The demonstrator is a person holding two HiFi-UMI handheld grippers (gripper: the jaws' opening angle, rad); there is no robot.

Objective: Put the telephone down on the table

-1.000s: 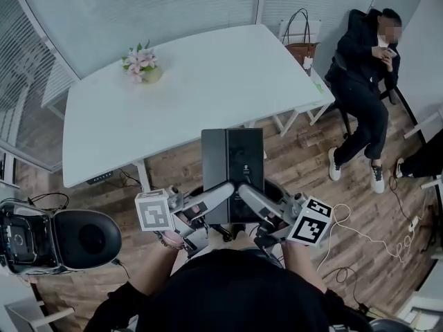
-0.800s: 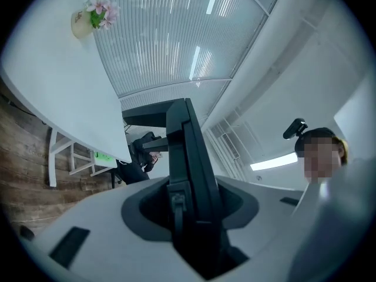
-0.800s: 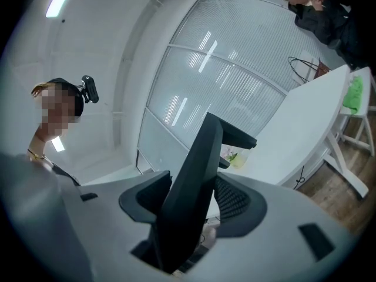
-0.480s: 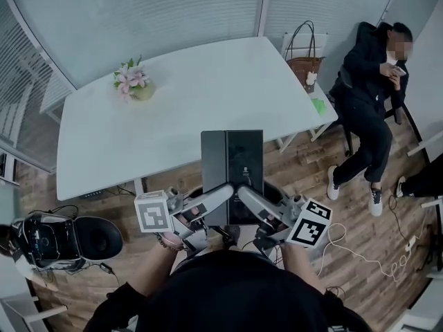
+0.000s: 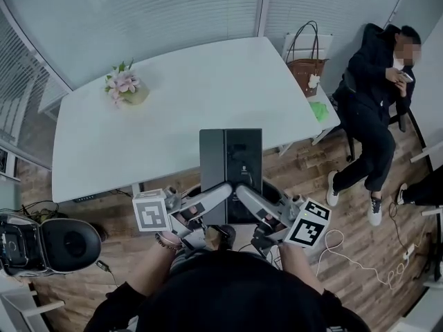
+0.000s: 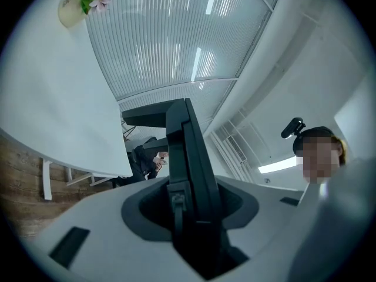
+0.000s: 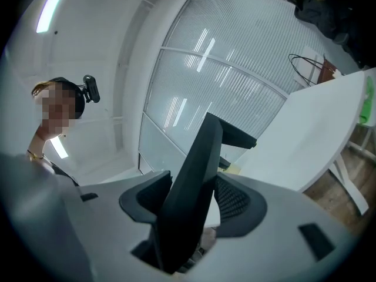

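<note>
Hovering by the near edge of the table (image 5: 173,109), the telephone (image 5: 231,164), a flat black rectangular slab, is clamped at its near end by the left gripper (image 5: 225,188) and right gripper (image 5: 241,189). Tabletop smooth, white, round-cornered; floor (image 5: 311,164) wood-planked; walls (image 5: 138,12) ribbed glass.

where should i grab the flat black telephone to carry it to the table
Grip the flat black telephone by its near edge, coming in from the near side, as the left gripper and right gripper clamp it now. It is a thin slab lying about level, so that edge slips between the jaws.
</note>
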